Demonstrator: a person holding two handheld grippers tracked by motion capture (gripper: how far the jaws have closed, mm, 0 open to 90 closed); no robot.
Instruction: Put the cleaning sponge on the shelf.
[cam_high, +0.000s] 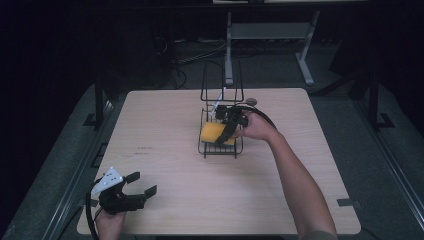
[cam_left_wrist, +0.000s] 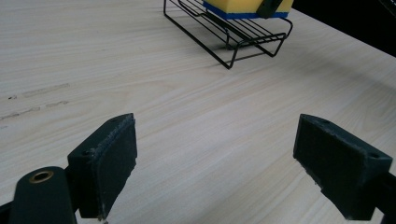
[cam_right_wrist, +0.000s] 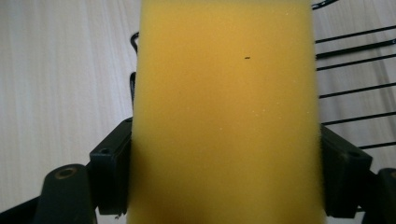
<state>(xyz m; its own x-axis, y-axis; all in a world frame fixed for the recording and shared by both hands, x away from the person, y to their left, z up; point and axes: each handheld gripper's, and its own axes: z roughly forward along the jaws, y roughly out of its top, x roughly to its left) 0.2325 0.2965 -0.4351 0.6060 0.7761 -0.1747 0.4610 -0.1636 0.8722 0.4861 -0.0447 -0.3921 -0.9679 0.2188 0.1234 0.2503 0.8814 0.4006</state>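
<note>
A yellow sponge (cam_high: 212, 133) with a blue underside lies on the flat shelf of a black wire rack (cam_high: 220, 150) in the middle of the table. My right gripper (cam_high: 227, 131) reaches in from the right and is shut on the sponge (cam_right_wrist: 224, 112), its two jaws pressed against the sponge's sides. In the left gripper view the sponge (cam_left_wrist: 243, 5) and the rack (cam_left_wrist: 233, 37) sit far ahead. My left gripper (cam_high: 141, 183) rests near the table's front left corner, open, with bare wood between its pads (cam_left_wrist: 109, 163).
The light wooden table (cam_high: 165, 130) has bare surface to the left of and in front of the rack. The rack's tall wire back (cam_high: 221, 82) rises behind the sponge. A small round object (cam_high: 251, 101) lies behind the rack. A desk frame (cam_high: 270, 32) stands beyond the table.
</note>
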